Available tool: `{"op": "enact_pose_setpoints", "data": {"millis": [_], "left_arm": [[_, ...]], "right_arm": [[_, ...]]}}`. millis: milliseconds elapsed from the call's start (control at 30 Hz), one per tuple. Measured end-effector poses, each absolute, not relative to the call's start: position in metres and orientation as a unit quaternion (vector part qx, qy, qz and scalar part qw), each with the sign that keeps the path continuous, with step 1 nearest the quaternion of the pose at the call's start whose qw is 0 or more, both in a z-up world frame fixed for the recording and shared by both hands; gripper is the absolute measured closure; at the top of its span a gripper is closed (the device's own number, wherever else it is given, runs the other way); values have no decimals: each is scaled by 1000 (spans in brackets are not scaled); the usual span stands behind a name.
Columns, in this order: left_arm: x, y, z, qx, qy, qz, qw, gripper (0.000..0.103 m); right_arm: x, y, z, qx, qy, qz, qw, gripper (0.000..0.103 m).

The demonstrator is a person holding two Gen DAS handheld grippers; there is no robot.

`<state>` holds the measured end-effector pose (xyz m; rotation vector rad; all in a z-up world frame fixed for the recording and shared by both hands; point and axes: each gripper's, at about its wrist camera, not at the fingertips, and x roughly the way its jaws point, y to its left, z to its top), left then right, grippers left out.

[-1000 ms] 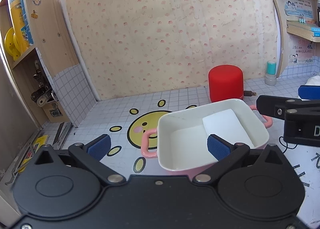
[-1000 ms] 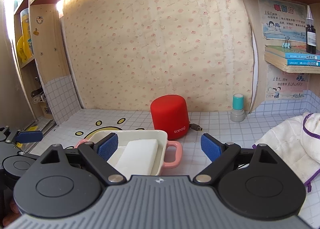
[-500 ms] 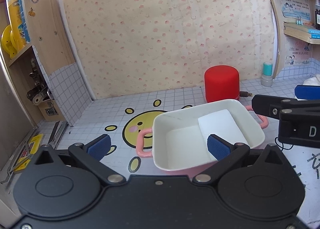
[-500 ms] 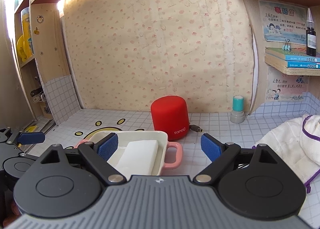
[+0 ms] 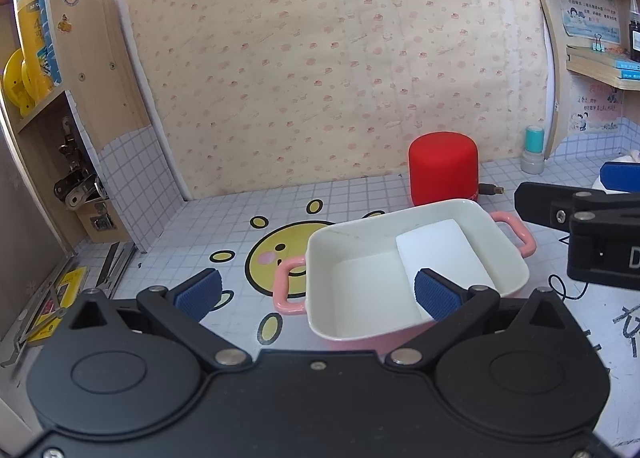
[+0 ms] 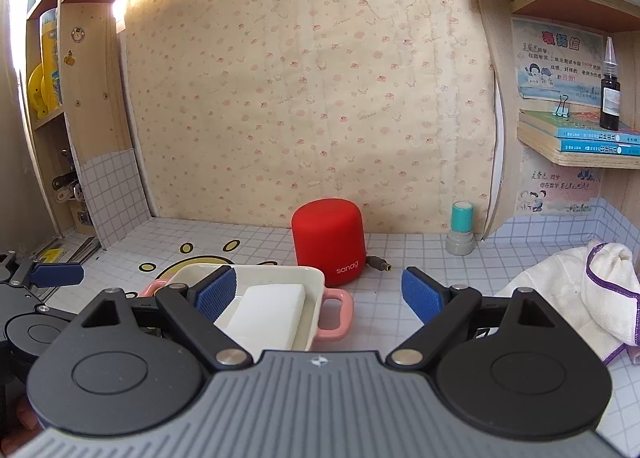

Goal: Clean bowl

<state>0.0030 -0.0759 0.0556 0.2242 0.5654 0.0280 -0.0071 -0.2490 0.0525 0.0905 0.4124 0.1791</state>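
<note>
A white rectangular bowl with pink handles [image 5: 320, 246] sits on the tiled table over a yellow smiley sticker. A white sponge block [image 5: 440, 254] lies in its right half. The bowl also shows in the right wrist view [image 6: 316, 298], with the sponge [image 6: 268, 310] inside. My left gripper [image 5: 318, 292] is open and empty, its right finger over the bowl's near rim. My right gripper [image 6: 320, 294] is open and empty, just right of the bowl, and shows at the right edge of the left wrist view [image 5: 580, 214].
A red cylindrical speaker [image 6: 328, 244] with a cable stands behind the bowl. A teal-capped stamp [image 6: 461, 234] stands near the back wall. A white towel with purple trim [image 6: 580, 294] lies at the right. Shelves flank both sides.
The left gripper has drawn slightly back and left, so the bowl sits a little further right and lower in its view. The right gripper has hardly moved.
</note>
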Motion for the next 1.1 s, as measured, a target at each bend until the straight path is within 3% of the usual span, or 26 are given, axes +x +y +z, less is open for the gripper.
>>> {"op": "enact_pose_setpoints", "data": {"millis": [1100], "left_arm": [[-4,-78,58,109,278,9,954,0]], "right_arm": [[-17,-242,55,50,207,103,972,13]]}}
